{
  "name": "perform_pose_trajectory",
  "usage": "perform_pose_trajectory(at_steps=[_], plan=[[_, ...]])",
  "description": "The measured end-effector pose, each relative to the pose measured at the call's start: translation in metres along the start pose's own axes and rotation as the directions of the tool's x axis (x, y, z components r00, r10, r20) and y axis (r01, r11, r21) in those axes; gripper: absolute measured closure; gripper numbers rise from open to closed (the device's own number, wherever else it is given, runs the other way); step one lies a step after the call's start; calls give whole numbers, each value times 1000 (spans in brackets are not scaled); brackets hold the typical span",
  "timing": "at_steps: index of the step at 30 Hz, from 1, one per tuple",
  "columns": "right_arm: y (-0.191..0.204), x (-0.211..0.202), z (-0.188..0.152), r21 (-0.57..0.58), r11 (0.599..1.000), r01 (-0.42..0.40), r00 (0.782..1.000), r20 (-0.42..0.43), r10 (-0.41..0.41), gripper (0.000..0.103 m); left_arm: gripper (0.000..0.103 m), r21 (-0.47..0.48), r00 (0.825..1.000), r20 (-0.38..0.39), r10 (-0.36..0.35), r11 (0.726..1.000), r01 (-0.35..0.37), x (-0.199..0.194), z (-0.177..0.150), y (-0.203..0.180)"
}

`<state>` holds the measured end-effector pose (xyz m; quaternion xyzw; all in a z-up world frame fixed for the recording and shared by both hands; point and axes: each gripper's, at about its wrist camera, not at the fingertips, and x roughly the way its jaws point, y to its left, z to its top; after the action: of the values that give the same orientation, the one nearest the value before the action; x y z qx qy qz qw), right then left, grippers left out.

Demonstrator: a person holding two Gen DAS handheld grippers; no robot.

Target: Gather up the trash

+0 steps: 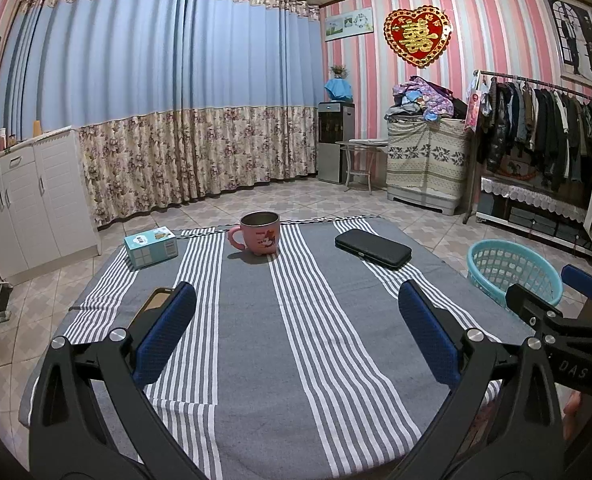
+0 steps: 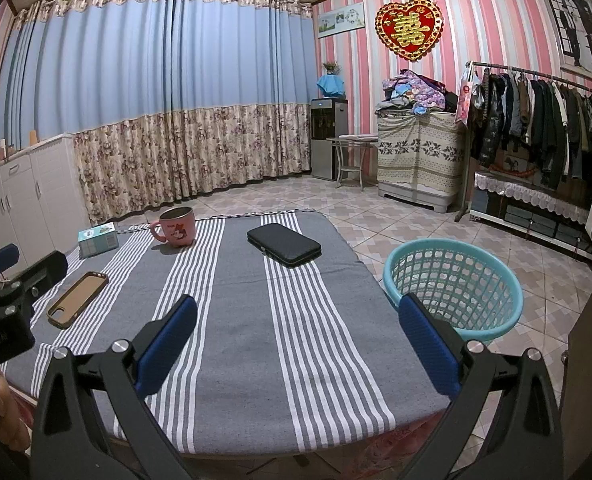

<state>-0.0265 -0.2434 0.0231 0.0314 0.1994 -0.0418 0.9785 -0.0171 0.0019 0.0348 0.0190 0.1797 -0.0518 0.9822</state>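
Observation:
A table under a grey and white striped cloth (image 1: 255, 360) (image 2: 235, 332) carries a small teal carton (image 1: 150, 247) (image 2: 97, 240), a pink mug (image 1: 257, 236) (image 2: 177, 226), a black flat case (image 1: 372, 248) (image 2: 283, 245) and a brown phone case (image 2: 77, 300). In the left wrist view the phone case (image 1: 153, 300) is half hidden behind a finger. A turquoise basket (image 1: 512, 270) (image 2: 484, 330) stands on the floor off the table's right edge. My left gripper (image 1: 298, 292) (image 2: 23, 264) hovers open over the near left, holding nothing. My right gripper (image 2: 299, 304) (image 1: 556, 286) is open over the near right, beside the basket.
White cabinets (image 1: 27, 208) line the left wall, and curtains (image 1: 175, 120) cover the back. A water dispenser (image 1: 334, 140), a covered chest (image 1: 426, 160) and a clothes rack (image 1: 536, 128) stand at the back right. Tiled floor surrounds the table.

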Motion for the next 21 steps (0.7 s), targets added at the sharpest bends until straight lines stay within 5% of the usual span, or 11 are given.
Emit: perform_pose_trajectory(at_steps=[21], plan=[[2,1,-2,0,1000,2,1000,3,-2,5,5,2,1000,3,0,1000,0,0,0,0]])
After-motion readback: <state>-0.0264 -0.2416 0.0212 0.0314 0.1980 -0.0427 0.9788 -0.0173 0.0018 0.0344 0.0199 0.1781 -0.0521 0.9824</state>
